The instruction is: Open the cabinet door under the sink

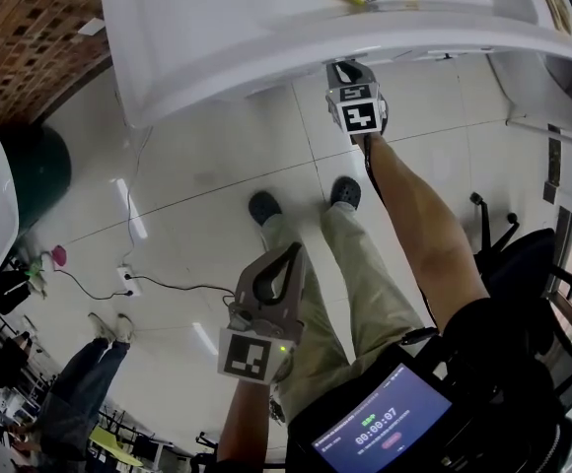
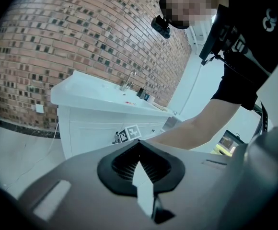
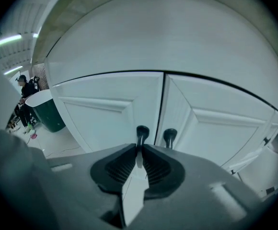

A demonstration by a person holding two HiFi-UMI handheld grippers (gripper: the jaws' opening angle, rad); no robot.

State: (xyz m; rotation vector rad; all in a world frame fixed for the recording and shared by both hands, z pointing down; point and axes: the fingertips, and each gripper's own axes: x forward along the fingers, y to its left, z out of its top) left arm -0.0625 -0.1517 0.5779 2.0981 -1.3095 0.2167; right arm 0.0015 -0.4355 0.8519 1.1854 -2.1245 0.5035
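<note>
My right hand-held gripper [image 3: 139,150] is tucked under the edge of the white counter [image 1: 266,28]. Its jaws are pinched narrow on the stem of the dark round knob [image 3: 142,132] of the left-hand white panelled cabinet door [image 3: 105,116]. That door looks flush with the neighbouring white door [image 3: 220,123]; the seam between them runs even, so I judge nothing has opened yet. The reach and the grip seem done, and the pull that swings the door out is all that is left. My left hand-held gripper [image 2: 139,145] hangs back near my waist, jaws pressed together on nothing.
</note>
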